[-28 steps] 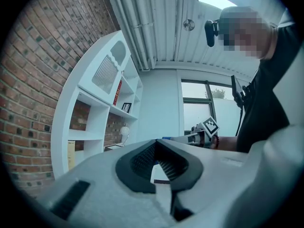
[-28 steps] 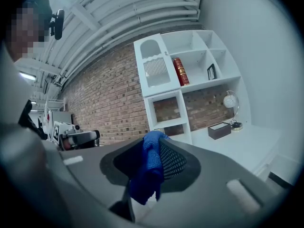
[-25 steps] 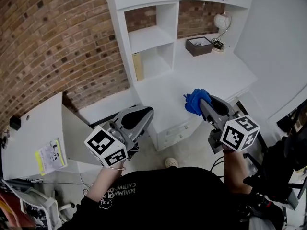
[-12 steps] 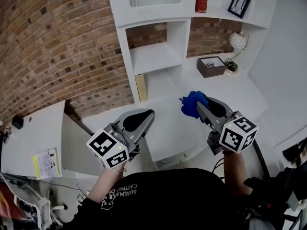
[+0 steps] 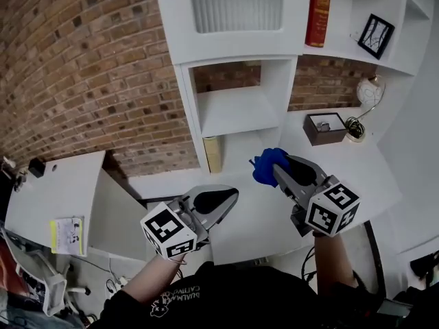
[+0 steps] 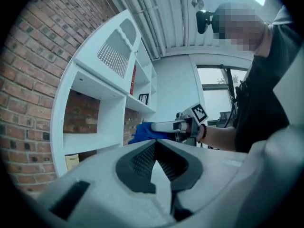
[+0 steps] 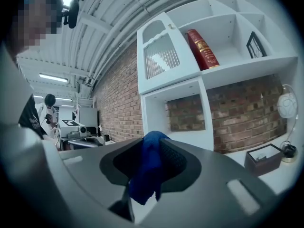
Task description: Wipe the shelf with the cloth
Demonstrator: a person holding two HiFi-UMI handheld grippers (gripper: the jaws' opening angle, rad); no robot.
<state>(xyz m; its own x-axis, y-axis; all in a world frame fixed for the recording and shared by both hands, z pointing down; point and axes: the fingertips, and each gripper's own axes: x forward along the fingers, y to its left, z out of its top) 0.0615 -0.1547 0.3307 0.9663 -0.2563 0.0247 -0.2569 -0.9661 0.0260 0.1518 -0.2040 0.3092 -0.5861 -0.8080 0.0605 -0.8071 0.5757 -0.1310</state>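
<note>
The right gripper (image 5: pixel 272 168) is clamped on a bunched blue cloth (image 5: pixel 262 168), which protrudes past the jaw tips and hangs down between the jaws. The cloth is held in the air in front of the open lower compartment of the white shelf unit (image 5: pixel 236 112), above the white desk surface (image 5: pixel 357 177) and near a pale upright book (image 5: pixel 213 153). The left gripper (image 5: pixel 232 197) is level beside it, jaws together with nothing between them.

Both grippers point forward, side by side. The left gripper (image 5: pixel 230 197) has its jaws together, empty. The right gripper (image 5: pixel 276 170), slightly ahead, pinches the cloth (image 5: pixel 263 166).
</note>
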